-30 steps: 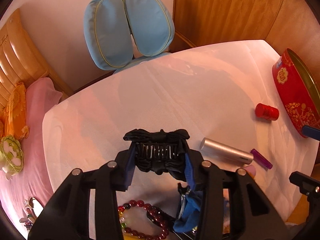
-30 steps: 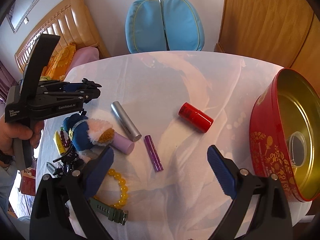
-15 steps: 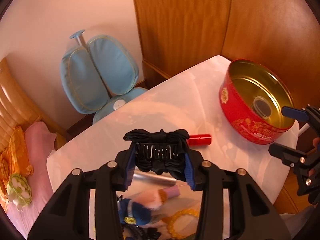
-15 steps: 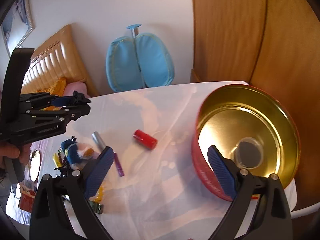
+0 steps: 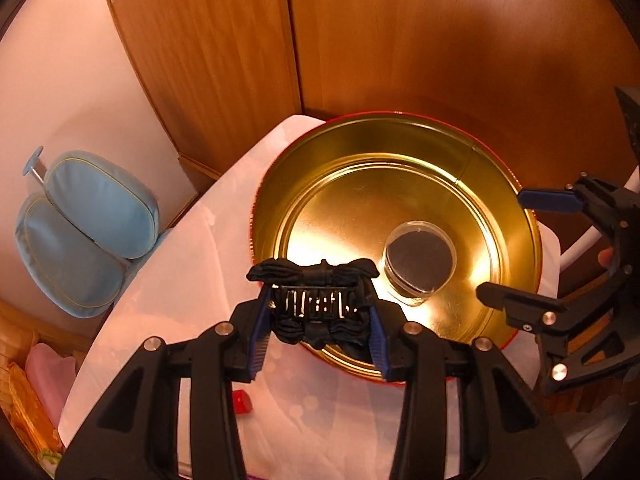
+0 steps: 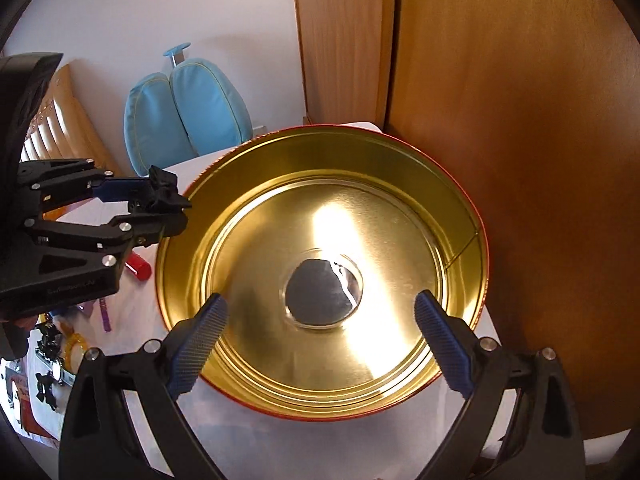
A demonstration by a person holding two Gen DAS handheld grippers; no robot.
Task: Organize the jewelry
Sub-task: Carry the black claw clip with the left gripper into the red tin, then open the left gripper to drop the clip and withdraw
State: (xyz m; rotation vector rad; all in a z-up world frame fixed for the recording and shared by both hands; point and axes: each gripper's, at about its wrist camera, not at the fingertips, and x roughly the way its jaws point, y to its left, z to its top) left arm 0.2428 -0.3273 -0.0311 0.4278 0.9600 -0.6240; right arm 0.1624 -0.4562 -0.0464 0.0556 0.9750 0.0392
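Note:
My left gripper is shut on a black bow hair clip with metal teeth, held over the near left rim of a round red tin with a gold inside. A small clear round case with a dark insert lies on the tin's floor. In the right wrist view the same tin fills the middle, the clear case at its centre, and the left gripper with the hair clip hangs at the tin's left rim. My right gripper stands open above the tin's near side, holding nothing.
A white cloth covers the table. Left of the tin lie a red lipstick cap, a purple tube and a yellow bead bracelet. A blue chair stands behind the table, wooden wardrobe doors to the right.
Both grippers swung right across the table from the pile of trinkets to the red tin. The left still carries the hair clip, and the right stays open.

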